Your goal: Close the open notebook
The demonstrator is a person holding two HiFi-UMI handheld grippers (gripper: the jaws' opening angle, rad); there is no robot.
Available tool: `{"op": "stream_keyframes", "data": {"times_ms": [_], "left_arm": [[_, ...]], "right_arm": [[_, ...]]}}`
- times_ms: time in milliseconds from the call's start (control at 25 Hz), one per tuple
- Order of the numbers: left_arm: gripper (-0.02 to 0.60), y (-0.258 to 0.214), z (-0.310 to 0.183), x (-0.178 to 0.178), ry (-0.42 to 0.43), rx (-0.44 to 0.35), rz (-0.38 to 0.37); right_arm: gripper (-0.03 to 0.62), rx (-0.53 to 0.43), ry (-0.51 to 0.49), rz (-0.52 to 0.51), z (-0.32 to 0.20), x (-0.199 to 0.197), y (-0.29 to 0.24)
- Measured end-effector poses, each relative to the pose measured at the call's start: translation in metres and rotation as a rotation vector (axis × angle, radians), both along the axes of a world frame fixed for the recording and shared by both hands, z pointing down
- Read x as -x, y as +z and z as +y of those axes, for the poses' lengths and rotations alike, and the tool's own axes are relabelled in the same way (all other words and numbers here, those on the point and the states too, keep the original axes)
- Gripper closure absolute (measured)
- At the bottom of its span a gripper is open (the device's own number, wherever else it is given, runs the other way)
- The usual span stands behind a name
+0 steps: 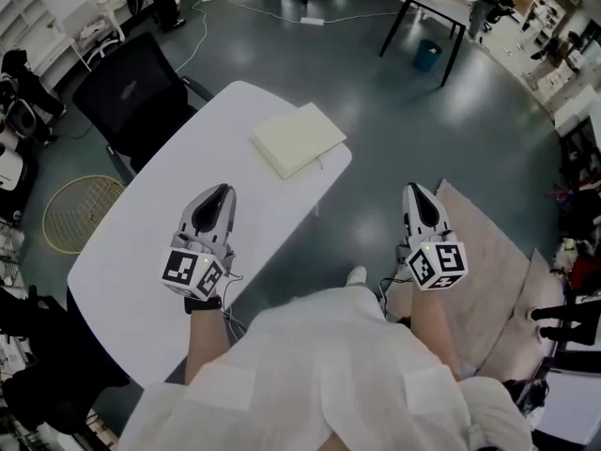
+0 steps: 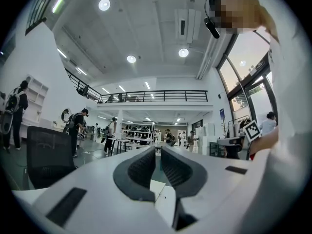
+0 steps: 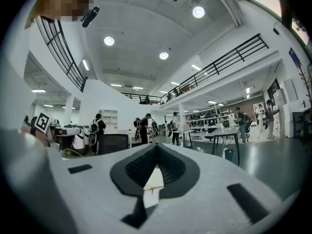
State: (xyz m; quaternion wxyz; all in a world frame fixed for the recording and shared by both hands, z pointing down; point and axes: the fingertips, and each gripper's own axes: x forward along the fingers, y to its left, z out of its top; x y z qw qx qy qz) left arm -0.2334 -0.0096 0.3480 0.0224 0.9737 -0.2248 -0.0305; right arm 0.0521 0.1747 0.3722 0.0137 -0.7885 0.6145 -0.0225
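The left gripper (image 1: pixel 223 192) is held level over the near part of the white table (image 1: pixel 131 252). Its jaws stand only a little apart (a thin slit is seen between them in the left gripper view), and nothing is between them. The right gripper (image 1: pixel 417 189) is also level, but it is off the table, over the grey floor and beside a beige rug (image 1: pixel 488 271). Its jaws are fully together and hold nothing. Neither gripper touches the table or anything on it.

Further ahead, the notebook (image 1: pixel 299 139) lies flat near the far right edge of the table. It is already closed, with its cream cover up. It is ahead of the left gripper and a bit to the right, well apart from both grippers. Nothing stands between them and the notebook, and it is the only thing lying on the table.

At the left side of the table stands one black office chair (image 1: pixel 139 92), and near it one round yellowish woven disc (image 1: pixel 80 212) lies on the floor. Far behind there is one table with black legs (image 1: pixel 437 3) and one blue bin (image 1: pixel 427 54) under it. Several people stand in the hall in the distance (the gripper views show them small).
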Motion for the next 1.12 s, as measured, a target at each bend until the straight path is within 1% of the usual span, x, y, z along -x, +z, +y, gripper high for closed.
{"op": "stream_keyframes", "data": {"times_ms": [120, 320, 640, 760, 920, 1000, 1120], "left_arm": [[0.548, -0.001, 0.0, -0.014, 0.005, 0.001, 0.0], [0.548, 0.0, 0.001, -0.052, 0.019, 0.007, -0.008], [0.548, -0.007, -0.002, -0.127, 0.023, -0.001, -0.009], [0.548, -0.005, -0.004, -0.152, 0.008, -0.002, -0.015], [0.548, -0.004, -0.002, -0.182, -0.03, 0.004, -0.012], [0.548, -0.005, -0.001, -0.193, -0.05, -0.001, 0.001], [0.548, -0.002, -0.001, -0.205, -0.077, -0.012, 0.042]], "right_arm": [[0.589, 0.023, -0.01, 0.014, -0.002, -0.009, 0.003], [0.58, 0.043, -0.03, 0.02, -0.002, -0.036, 0.006], [0.562, 0.068, -0.05, 0.025, -0.006, -0.106, 0.001], [0.557, 0.069, -0.066, 0.026, -0.009, -0.133, 0.0], [0.553, 0.084, -0.114, 0.033, -0.014, -0.164, -0.002], [0.552, 0.089, -0.144, 0.042, -0.016, -0.175, -0.005], [0.549, 0.09, -0.188, 0.055, -0.022, -0.191, -0.005]]}}
